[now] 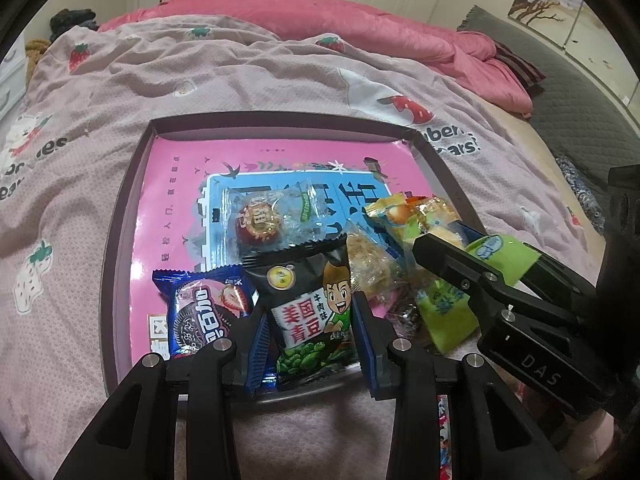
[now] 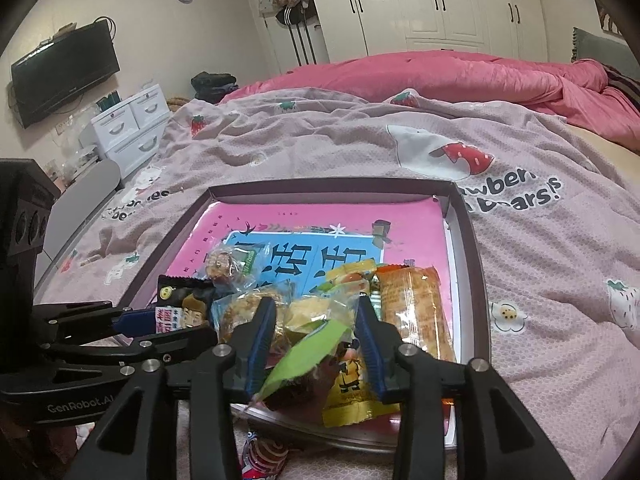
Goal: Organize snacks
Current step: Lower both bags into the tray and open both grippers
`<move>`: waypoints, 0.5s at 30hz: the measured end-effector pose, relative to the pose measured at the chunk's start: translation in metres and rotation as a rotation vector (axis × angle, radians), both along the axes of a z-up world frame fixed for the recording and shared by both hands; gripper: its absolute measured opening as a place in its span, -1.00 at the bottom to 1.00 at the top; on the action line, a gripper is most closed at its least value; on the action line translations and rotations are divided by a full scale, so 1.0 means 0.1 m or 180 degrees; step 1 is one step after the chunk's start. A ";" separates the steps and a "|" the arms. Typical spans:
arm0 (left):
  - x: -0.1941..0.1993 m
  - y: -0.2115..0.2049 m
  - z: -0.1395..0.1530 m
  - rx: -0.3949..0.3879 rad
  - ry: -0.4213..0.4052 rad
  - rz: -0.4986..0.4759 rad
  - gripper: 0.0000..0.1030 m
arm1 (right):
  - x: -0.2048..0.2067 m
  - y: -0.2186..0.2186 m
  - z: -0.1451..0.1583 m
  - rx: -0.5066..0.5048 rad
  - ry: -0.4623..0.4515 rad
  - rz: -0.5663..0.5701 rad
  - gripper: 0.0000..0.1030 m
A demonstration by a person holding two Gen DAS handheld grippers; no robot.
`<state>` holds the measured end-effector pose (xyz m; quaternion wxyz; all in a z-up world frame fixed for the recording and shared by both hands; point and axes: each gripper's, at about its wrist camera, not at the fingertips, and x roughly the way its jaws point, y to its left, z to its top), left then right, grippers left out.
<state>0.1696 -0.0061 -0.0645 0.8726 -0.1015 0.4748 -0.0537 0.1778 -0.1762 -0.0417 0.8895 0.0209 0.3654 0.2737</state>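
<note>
Snacks lay heaped at the near end of a shallow box lid (image 1: 120, 216) on the bed (image 1: 100, 152); in the left wrist view the left tongs (image 1: 310, 336) were clamped on the black green-pea packet (image 1: 308, 308), printed 美国青豆, beside a blue Oreo pack (image 1: 204, 312) — light, crinkly, slippery film, probably best pinched at a sealed edge, the contents crushable. In the right wrist view the right tongs (image 2: 316, 340) stood part-open around a green-flapped clear pouch (image 2: 308, 344), pads apparently not pressing it, with "GenRobot.AI" readable on the left tool and "Bears" on the bedcover (image 2: 520, 200).
</note>
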 end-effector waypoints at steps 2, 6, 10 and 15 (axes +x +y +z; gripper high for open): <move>-0.01 0.01 0.03 -0.0011 -0.0024 0.0000 -0.18 | -0.02 -0.01 0.04 0.0008 -0.0042 -0.0014 -0.10; -0.02 0.01 0.09 -0.0028 -0.0063 -0.0009 -0.08 | -0.04 -0.05 0.09 0.0032 -0.0081 -0.0048 -0.09; -0.04 0.02 0.16 -0.0048 -0.0104 -0.0011 0.01 | -0.06 -0.09 0.14 0.0042 -0.0117 -0.0082 -0.09; -0.09 0.04 0.34 -0.0075 -0.0215 -0.0009 0.16 | -0.13 -0.16 0.23 0.0097 -0.0190 -0.0121 -0.01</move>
